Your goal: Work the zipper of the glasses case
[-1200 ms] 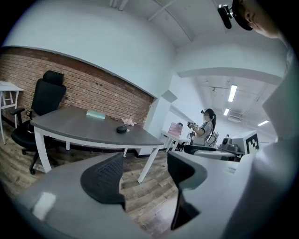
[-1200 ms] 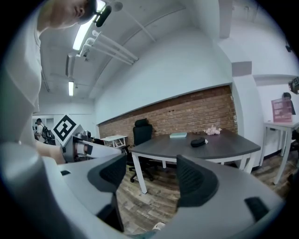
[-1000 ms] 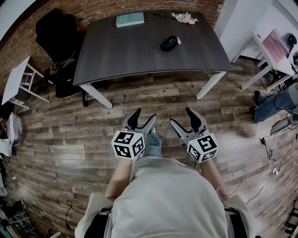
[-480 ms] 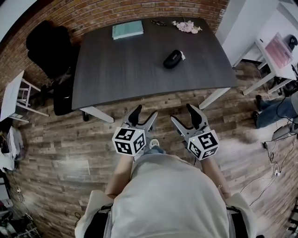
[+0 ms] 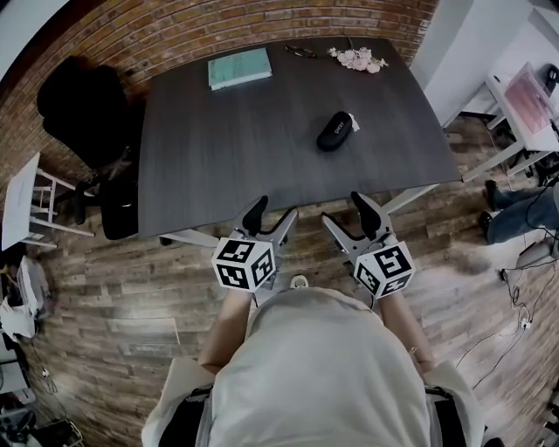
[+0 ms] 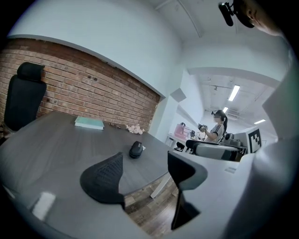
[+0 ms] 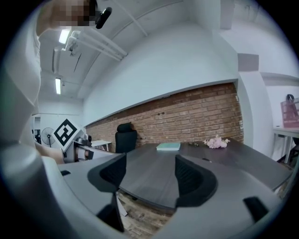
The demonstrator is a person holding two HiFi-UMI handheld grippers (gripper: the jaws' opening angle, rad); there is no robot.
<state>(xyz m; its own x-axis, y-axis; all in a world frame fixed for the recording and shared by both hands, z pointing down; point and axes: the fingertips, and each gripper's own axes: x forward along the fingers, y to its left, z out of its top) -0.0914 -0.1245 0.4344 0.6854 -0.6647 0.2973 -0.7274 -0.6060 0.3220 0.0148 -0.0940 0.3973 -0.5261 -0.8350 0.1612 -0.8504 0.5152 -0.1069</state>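
- Dark grey table (image 5: 227, 148) with a matte, faintly grained top stands against a brick wall (image 5: 218, 22) on a wooden plank floor (image 5: 105, 288), as the head view shows.
- On the right half of the table lies the glasses case (image 5: 335, 131), a black, rounded oval. Its long axis runs diagonally, from lower left to upper right in this view, with a small white tag at the upper right end.
- A teal book (image 5: 239, 68) and pale flowers (image 5: 358, 58) lie at the far edge.
- The left gripper (image 5: 272, 218) and the right gripper (image 5: 347, 216) are at the near edge of the table, well apart from the case.
- In the left gripper view, the jaws stand wide apart with nothing between them. Their black pads (image 6: 105, 177) have a fine ribbed texture. The case (image 6: 136, 149) lies beyond them on the table, seen end-on.
- In the right gripper view, the jaws are also wide and empty, and the table edge, the book (image 7: 168, 146) and a black chair (image 7: 126, 135) show behind them.
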